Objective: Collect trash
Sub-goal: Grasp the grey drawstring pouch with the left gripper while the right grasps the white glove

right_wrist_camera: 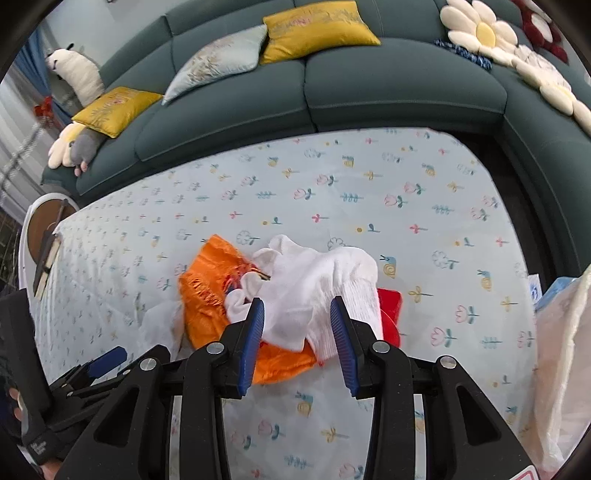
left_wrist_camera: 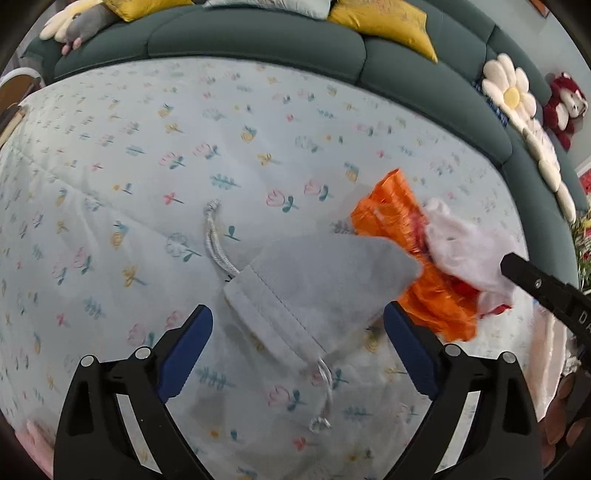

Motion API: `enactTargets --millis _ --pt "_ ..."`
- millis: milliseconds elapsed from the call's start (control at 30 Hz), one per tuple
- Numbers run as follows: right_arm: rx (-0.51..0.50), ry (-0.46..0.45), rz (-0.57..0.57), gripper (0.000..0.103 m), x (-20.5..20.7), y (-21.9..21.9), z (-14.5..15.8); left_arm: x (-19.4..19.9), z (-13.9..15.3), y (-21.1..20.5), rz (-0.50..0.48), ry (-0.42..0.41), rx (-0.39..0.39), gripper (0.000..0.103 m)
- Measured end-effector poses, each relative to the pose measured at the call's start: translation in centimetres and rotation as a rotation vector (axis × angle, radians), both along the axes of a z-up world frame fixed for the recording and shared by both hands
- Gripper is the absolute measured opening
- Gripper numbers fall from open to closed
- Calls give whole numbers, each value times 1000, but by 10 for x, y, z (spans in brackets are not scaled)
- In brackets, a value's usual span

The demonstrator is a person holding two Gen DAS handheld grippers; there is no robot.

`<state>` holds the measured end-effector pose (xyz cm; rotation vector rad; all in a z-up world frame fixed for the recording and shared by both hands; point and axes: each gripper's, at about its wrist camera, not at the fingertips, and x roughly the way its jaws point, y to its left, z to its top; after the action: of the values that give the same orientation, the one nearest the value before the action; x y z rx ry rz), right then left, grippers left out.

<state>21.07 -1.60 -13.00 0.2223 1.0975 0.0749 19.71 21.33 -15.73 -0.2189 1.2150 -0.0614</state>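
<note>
**Fingers spread over a loose heap of trash**

Fingers (right_wrist_camera: 258,332) of the right gripper (right_wrist_camera: 297,345) stand parted on either side of a crumpled white cloth (right_wrist_camera: 317,291), their blue pads close to its folds but, as far as we can tell, not yet pressing them. On the left gripper (left_wrist_camera: 297,354) the fingers (left_wrist_camera: 186,350) are spread wide and hold nothing; a grey drawstring pouch (left_wrist_camera: 317,291) lies between them on the flower-printed surface (left_wrist_camera: 129,147).

We judge the main risk to be a partial grab. The white cloth sits on top of an orange foil wrapper (right_wrist_camera: 207,291), with a red scrap (right_wrist_camera: 391,314) showing beneath its right edge, so closing on the cloth alone could lift it and leave the wrapper behind, or drag the slick foil across the surface. The soft cloth could also bunch and slip out of the pads.

In the left view the pouch's long axis runs from lower left to upper right: its hemmed mouth and cords point toward the camera's left, its closed end toward the trash heap, which it touches or overlaps. The orange wrapper's length runs from far to near beside it. Beyond the surface stands a dark green sofa (right_wrist_camera: 369,81) with yellow cushions (right_wrist_camera: 317,27).
</note>
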Motion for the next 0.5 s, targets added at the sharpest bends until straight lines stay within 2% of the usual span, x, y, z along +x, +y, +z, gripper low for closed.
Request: enactTargets --millis 100,167,200,233,267,300,333,433,500 --pt "-1 23 -3 37 4 2 -11 2 -7 -4 -19 -2 20 84" --pt "-6 39 2 32 4 2 -17 2 -7 -8 -42 -23 40 75" --pt "-9 45 4 29 3 2 -20 1 -6 -10 -51 -30 43 67" --pt "-10 53 5 23 2 2 -23 0 -5 -11 -56 -36 47 59" --pt "-7 65 5 14 0 2 -27 -2 -5 -12 -60 -39 50 56" --pt "2 74 5 10 -2 0 -29 -4 -4 -14 -69 -42 54 44" --pt "10 80 3 9 -5 -1 -31 -6 -4 -14 -76 -42 51 29" --pt "15 95 -1 6 -18 -5 -38 -14 -4 -18 -86 -27 11 14" --pt "17 107 -2 6 -28 -7 -42 -21 -4 -20 -86 -22 -3 11"
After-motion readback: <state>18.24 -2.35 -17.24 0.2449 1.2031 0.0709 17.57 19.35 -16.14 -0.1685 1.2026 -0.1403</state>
